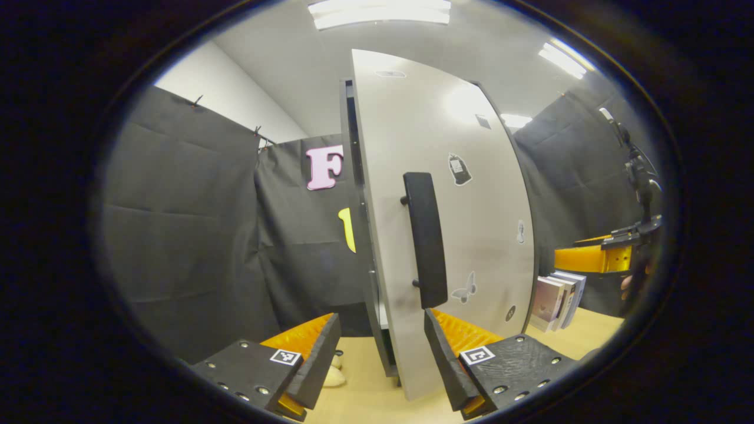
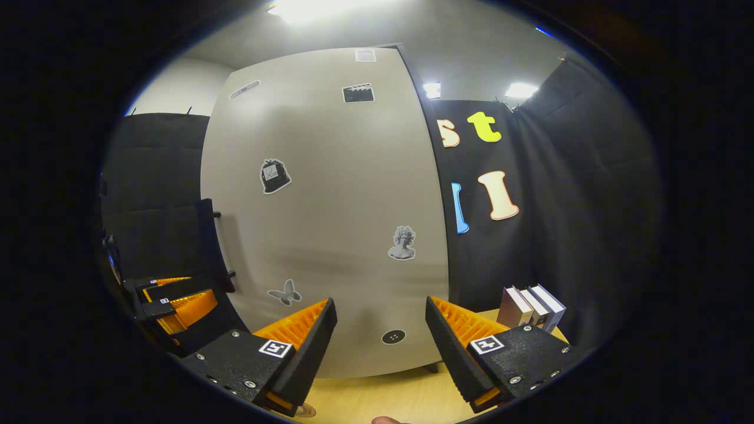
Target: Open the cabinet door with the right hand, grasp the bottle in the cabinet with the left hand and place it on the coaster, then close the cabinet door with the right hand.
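Both fingers of your left hand-held gripper [image 1: 383,359] stand spread apart with nothing between them, and just ahead of them hangs the edge of the cabinet door [image 1: 471,194] with its black handle [image 1: 425,238] facing you. Your right hand-held gripper [image 2: 382,347] is likewise spread wide and empty, squared up to the door's flat front, not on the handle, which lies off to its left beside your other gripper. From the left gripper view the door looks slightly ajar, a dark gap showing along its near edge, probably why the left one waits there, ready to reach in. Whether the bottle is inside you cannot tell; it is hidden behind the door. Books [image 2: 533,306] stand on the table [image 2: 377,400] to the right of your right gripper
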`<state>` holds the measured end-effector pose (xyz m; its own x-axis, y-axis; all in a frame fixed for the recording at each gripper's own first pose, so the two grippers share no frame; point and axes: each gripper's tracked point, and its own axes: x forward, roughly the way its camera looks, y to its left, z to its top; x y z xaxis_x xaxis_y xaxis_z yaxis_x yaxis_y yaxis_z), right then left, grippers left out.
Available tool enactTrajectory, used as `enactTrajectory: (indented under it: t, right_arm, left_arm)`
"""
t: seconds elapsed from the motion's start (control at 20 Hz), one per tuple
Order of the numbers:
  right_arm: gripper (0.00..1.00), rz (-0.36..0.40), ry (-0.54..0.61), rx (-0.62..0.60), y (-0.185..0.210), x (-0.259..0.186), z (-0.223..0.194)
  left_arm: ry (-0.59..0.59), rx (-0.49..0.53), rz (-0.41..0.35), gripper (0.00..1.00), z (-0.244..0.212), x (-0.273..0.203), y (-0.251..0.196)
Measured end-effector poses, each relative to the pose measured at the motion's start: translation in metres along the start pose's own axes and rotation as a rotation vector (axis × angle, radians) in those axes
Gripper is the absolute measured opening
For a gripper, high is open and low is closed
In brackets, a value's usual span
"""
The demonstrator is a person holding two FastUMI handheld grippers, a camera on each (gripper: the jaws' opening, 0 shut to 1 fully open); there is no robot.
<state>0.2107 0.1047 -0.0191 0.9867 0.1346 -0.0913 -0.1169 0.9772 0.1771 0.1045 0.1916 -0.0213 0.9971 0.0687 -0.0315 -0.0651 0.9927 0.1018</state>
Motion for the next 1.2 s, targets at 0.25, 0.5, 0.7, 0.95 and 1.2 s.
enactTrajectory:
  t: [0.25, 0.5, 0.7, 0.95, 1.2]
  right_arm:
    - [0.94, 0.003, -0.007, -0.003, 0.003, 0.001, 0.003]
    - [0.94, -0.097, -0.053, -0.076, -0.001, -0.001, 0.011]
    - [0.95, -0.121, -0.084, -0.123, 0.014, -0.003, 0.016]
    - [0.95, -0.105, -0.108, -0.123, 0.032, -0.002, 0.021]
    - [0.95, -0.119, -0.095, -0.091, 0.031, -0.004, 0.019]
  left_arm:
    - [0.004, -0.008, 0.018, 0.87, 0.000, -0.001, 0.001]
    - [-0.002, -0.005, 0.024, 0.87, 0.000, 0.002, 0.001]
    - [-0.006, -0.027, 0.008, 0.87, 0.003, 0.005, -0.007]
    - [-0.041, -0.024, -0.005, 0.82, 0.014, 0.007, -0.016]
    - [-0.057, -0.061, 0.015, 0.87, 0.019, 0.005, -0.022]
